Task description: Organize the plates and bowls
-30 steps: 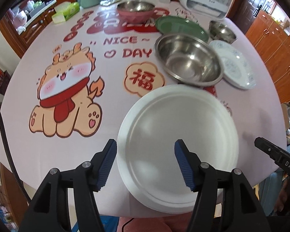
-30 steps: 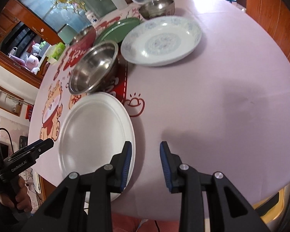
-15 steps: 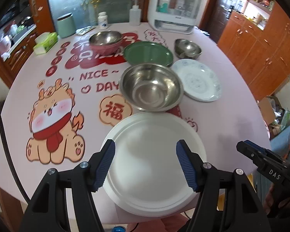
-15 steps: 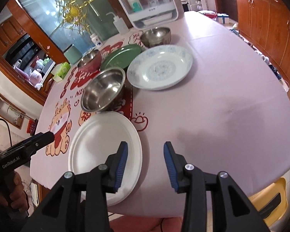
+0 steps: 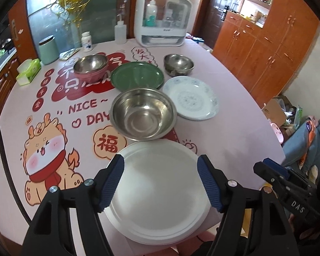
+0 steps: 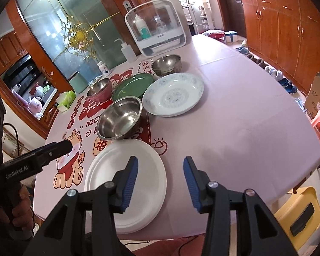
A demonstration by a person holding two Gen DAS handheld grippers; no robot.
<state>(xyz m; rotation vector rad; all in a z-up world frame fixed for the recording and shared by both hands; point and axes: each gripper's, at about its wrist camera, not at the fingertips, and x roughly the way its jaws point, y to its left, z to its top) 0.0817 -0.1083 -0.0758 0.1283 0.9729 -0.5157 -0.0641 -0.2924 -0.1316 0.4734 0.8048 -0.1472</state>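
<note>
My left gripper hangs above the near edge of the tabletop, its jaws opening with nothing clamped between them; the white plate lies flat on the cloth directly beneath them, untouched. My right gripper is off to the right of that same plate, its jaws also opening and empty, the left pad over the plate's right rim and the right pad over bare pink cloth. Just beyond my left jaws, touching or nearly touching the far rim of the white plate, sits the large steel bowl, upright and empty. To its right, just beside it, lies the blue-patterned plate. Farther ahead is the green plate, with a pink bowl to its left and a small steel bowl to its right, all near one another. From my right jaws the same cluster lies ahead and to the left, the blue-patterned plate being the nearest piece straight ahead. At the far edge stands a white dish cabinet, with a squeeze bottle and a small white jar to its left. The cartoon dragon print is to the left of my left jaws. The hand holding my left gripper shows at the lower left of the right view.
</note>
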